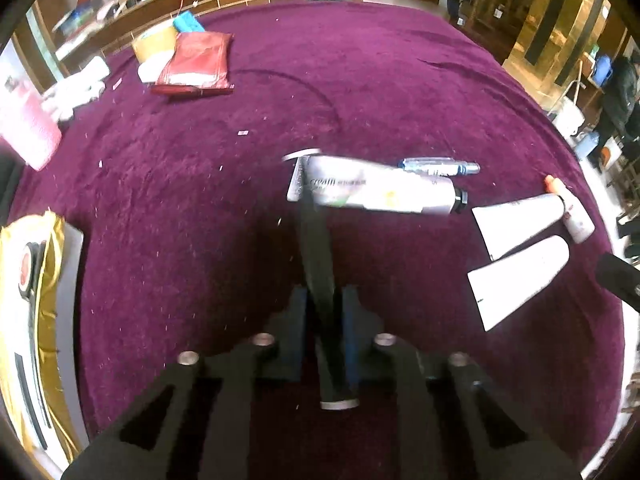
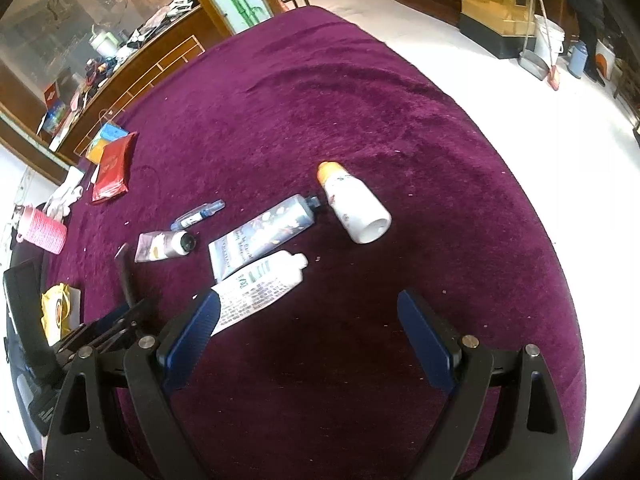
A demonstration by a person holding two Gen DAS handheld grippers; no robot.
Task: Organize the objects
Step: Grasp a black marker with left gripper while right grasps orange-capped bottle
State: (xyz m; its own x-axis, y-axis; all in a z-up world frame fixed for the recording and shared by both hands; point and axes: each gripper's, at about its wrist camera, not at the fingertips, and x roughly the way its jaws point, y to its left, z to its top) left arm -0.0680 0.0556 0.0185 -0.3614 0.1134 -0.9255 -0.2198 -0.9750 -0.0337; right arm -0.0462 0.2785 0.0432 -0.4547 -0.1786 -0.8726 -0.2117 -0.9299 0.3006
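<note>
My left gripper [image 1: 325, 292] is shut on a slim black stick-like item [image 1: 316, 240] with a silver end, which slants up between the blue pads. Its far tip overlaps a silver cream tube [image 1: 380, 196] lying on the purple cloth. Beyond that lies a small blue pen-like tube [image 1: 440, 167]. In the right wrist view, my right gripper [image 2: 308, 300] stands open above the cloth, with the flat end of a white tube [image 2: 260, 284] by its left finger. A blue-grey tube [image 2: 264, 234] and a white bottle with an orange cap [image 2: 352, 208] lie just past it.
The purple cloth [image 1: 360, 80] covers a round table, with white floor [image 2: 520, 120] off its right edge. A red packet [image 1: 196, 64] and a pink cup [image 2: 42, 228] sit at the far left. A gold pouch [image 1: 28, 280] lies at the near left.
</note>
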